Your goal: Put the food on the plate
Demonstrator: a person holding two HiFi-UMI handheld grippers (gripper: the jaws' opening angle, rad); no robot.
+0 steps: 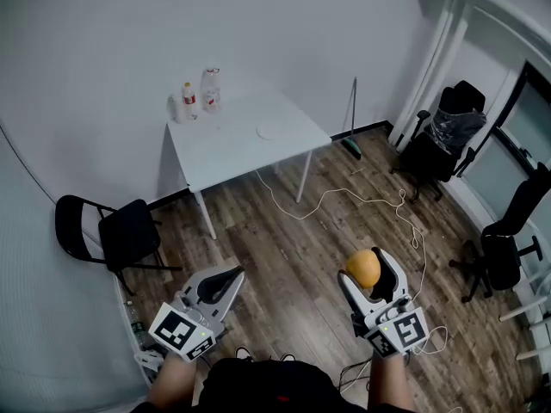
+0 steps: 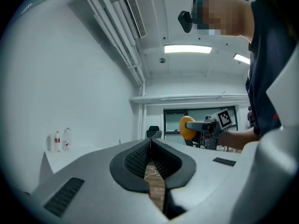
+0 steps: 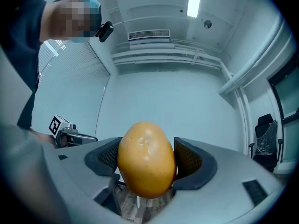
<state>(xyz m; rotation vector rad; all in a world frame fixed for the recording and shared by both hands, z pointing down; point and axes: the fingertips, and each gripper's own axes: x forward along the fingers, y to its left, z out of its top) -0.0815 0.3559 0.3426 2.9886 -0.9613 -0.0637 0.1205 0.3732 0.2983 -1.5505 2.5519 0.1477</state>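
Observation:
An orange-yellow fruit, like a mango, sits between the jaws of my right gripper, which is shut on it. I hold that gripper at waist height over the wooden floor, far from the table. My left gripper is shut with nothing in it, its ribbed pads touching. A white plate lies on the white table across the room.
Two bottles stand at the table's far left corner. A black folding chair is at the left, office chairs at the right. A white cable snakes over the floor between me and the table.

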